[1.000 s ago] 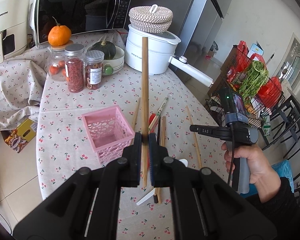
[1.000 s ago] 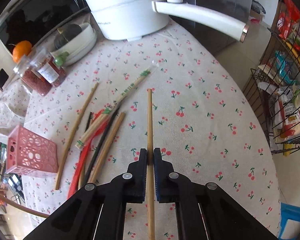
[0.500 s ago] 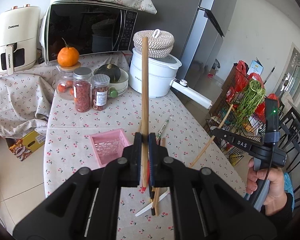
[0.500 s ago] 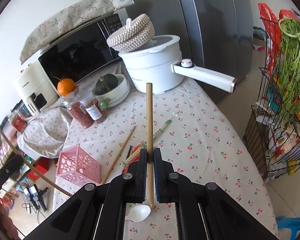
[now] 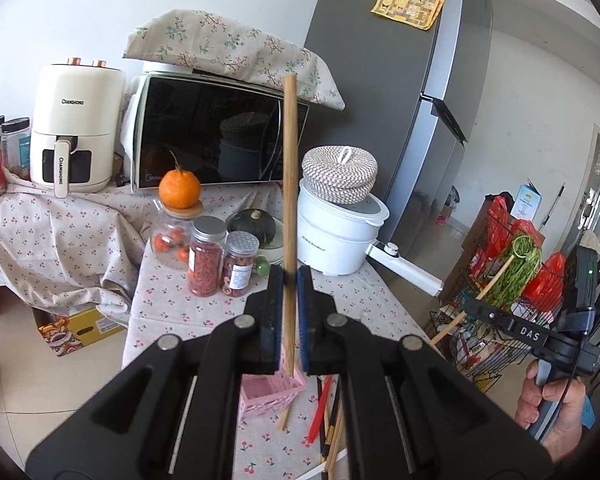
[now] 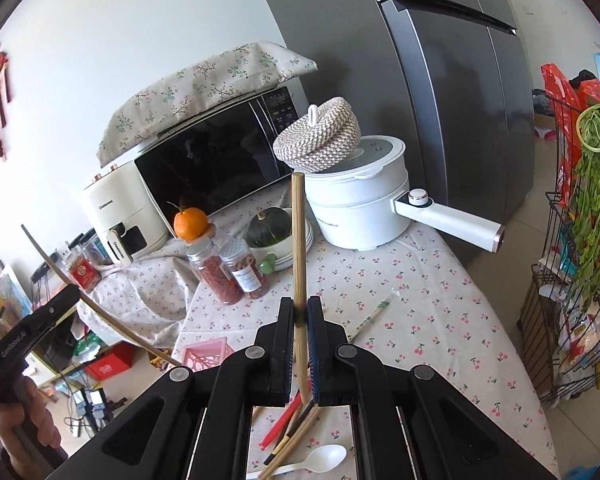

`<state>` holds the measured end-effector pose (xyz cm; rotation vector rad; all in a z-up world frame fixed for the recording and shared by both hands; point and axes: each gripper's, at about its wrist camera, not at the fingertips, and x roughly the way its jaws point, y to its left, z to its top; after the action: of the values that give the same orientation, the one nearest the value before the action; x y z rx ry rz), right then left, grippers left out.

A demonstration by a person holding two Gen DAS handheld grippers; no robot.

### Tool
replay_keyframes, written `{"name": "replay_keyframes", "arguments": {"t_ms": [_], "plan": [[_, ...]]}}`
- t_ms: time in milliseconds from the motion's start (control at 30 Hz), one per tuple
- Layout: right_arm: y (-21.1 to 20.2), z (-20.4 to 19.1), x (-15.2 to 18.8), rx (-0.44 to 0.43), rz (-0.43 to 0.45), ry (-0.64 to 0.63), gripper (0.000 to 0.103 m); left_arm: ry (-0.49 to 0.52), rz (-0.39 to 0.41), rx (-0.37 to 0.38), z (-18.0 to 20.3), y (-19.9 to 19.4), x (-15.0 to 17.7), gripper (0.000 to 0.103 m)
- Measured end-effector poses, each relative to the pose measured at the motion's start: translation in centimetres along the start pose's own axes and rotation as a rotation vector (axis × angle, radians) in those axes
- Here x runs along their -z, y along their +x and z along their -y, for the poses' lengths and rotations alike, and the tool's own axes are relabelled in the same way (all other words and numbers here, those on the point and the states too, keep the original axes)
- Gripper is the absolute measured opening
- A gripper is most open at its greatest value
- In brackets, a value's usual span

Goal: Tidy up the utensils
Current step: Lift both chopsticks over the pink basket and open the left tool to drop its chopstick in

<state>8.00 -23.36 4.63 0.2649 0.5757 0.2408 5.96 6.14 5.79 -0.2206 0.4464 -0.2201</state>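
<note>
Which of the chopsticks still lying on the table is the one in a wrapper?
The chopstick in the clear green-printed wrapper, lying alone right of the right gripper; the red, black and bamboo chopsticks lie bare, bunched by the white plastic spoon.

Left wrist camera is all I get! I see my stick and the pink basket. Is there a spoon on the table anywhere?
Observer: Yes. The right wrist view shows a white plastic spoon lying on the tablecloth, beside the loose chopsticks.
Operator: Are any more chopsticks hiding?
Observer: One pair in a clear wrapper with green print lies alone, nearer the white pot.
Operator: Is the other hand's stick held tight?
Observer: Yes. The right gripper is shut on a wooden chopstick, which stands upright between its jaws.
</note>
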Motion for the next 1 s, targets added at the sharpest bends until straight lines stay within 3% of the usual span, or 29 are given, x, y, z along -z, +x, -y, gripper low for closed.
{"name": "replay_keyframes", "arguments": {"t_ms": [133, 467, 767, 1000], "plan": [[0.5, -0.5, 0.0, -0.046, -0.009, 0.009, 0.006, -0.011, -0.033, -0.031, -1.1, 2.3, 0.8, 0.007], [1.7, -4.5, -0.5, -0.187, 0.010, 0.011, 0.006, -0.063, -0.208, -0.049, -2.9, 8.3, 2.9, 0.008], [4.4, -6.7, -0.1, -0.229, -0.011, 0.008, 0.006, -0.088, -0.280, -0.063, -4.2, 10.4, 3.6, 0.007], [8.6, -8.6, 0.8, -0.227, -0.096, -0.024, 0.006, -0.116, -0.307, -0.072, -5.4, 11.2, 3.7, 0.008]]}}
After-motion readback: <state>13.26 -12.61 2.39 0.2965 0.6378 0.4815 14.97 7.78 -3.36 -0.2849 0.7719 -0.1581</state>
